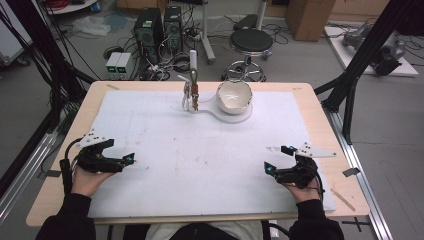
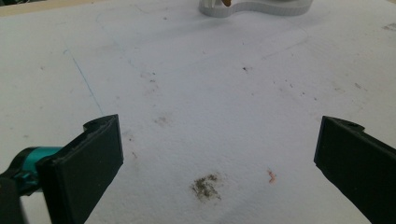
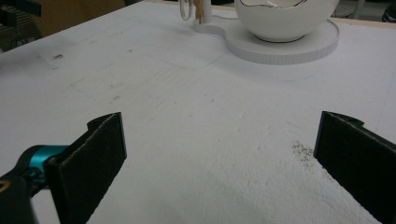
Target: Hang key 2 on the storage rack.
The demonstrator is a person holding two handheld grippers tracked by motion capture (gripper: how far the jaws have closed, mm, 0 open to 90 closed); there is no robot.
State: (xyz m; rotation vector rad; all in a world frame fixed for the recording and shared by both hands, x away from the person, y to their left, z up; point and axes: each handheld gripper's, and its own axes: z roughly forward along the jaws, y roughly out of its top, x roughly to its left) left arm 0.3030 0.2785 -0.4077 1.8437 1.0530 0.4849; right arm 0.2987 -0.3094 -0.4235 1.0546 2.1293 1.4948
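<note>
A white bowl (image 1: 233, 95) (image 3: 285, 21) with a dark rim line sits on a flat white base (image 1: 239, 117) (image 3: 299, 50) at the far middle of the table. To its left, a white post (image 1: 193, 59) rises from the same base, with small metal and brown utensils (image 1: 192, 95) (image 3: 198, 9) hanging from it. My left gripper (image 1: 121, 151) (image 2: 219, 154) rests low over the near left of the white mat, open, with nothing between its jaws. My right gripper (image 1: 276, 158) (image 3: 219, 149) is at the near right, also open and holding nothing.
A white mat (image 1: 200, 150) covers most of the wooden table (image 1: 320, 120) and carries small dirt marks (image 2: 205, 186). The base's edge (image 2: 261, 7) shows at the top of the left gripper view. Beyond the table stand a stool (image 1: 250, 41), computer towers (image 1: 149, 27) and black frame legs (image 1: 360, 65).
</note>
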